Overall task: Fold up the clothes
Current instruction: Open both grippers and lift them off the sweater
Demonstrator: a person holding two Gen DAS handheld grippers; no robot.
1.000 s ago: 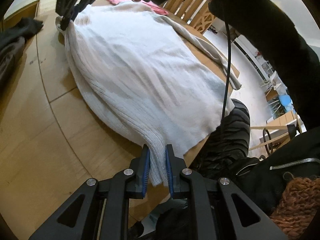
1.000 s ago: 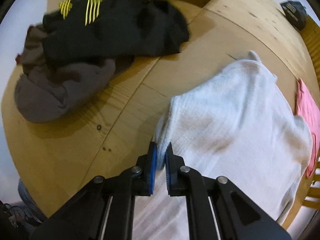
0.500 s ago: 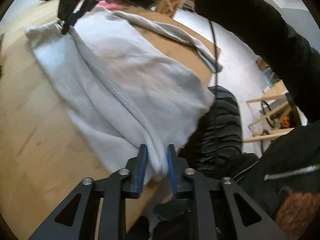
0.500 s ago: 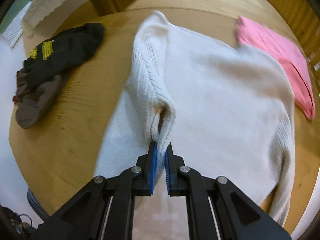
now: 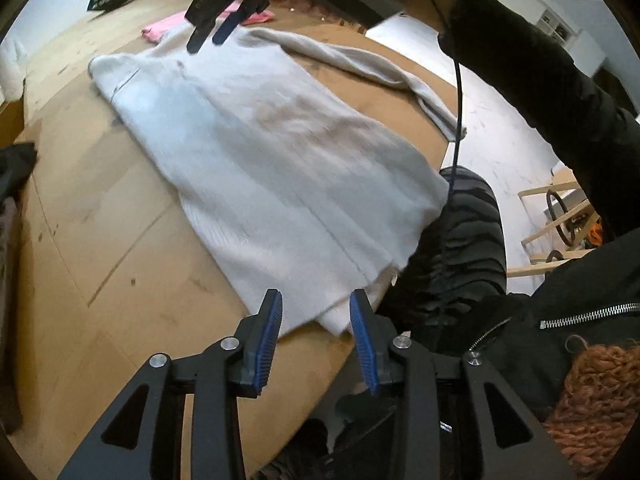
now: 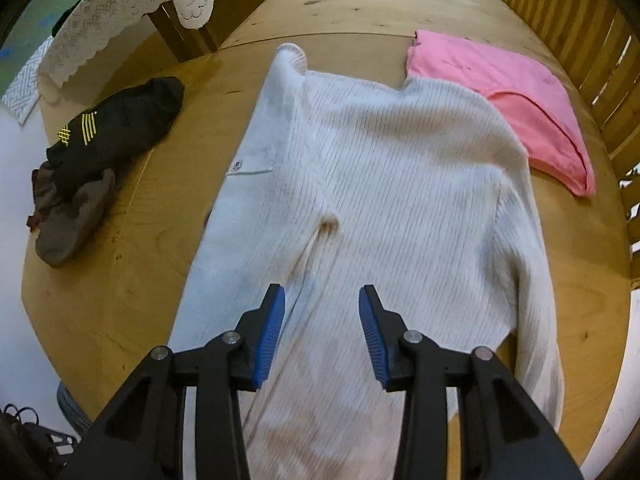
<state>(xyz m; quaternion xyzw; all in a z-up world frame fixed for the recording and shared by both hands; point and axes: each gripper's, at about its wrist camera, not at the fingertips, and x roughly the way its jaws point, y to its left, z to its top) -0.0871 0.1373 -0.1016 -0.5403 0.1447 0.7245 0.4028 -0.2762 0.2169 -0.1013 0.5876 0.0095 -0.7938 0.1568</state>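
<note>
Wood fills both views: a round plywood table carries a white ribbed sweater spread flat across its middle. In the right wrist view the sweater runs from the collar at 12 o'clock down to 6 o'clock, with its left side folded over onto the body and one sleeve trailing along the 4 o'clock edge. A folded pink garment lies at 2 o'clock, just touching the sweater's shoulder. A black garment with yellow stripes rests on a brown one at 9 o'clock, well apart from the sweater. A lace cloth hangs at 11 o'clock beyond the table.

The right gripper hovers over the sweater with its blue-padded fingers spread wide, holding nothing. The left gripper sits at the sweater's hem near the table edge, its fingers likewise apart and empty, the hem corner lying between them. In the left wrist view the right gripper shows at 11 o'clock above the collar end, and the person's dark sleeve crosses at 2 o'clock.
</note>
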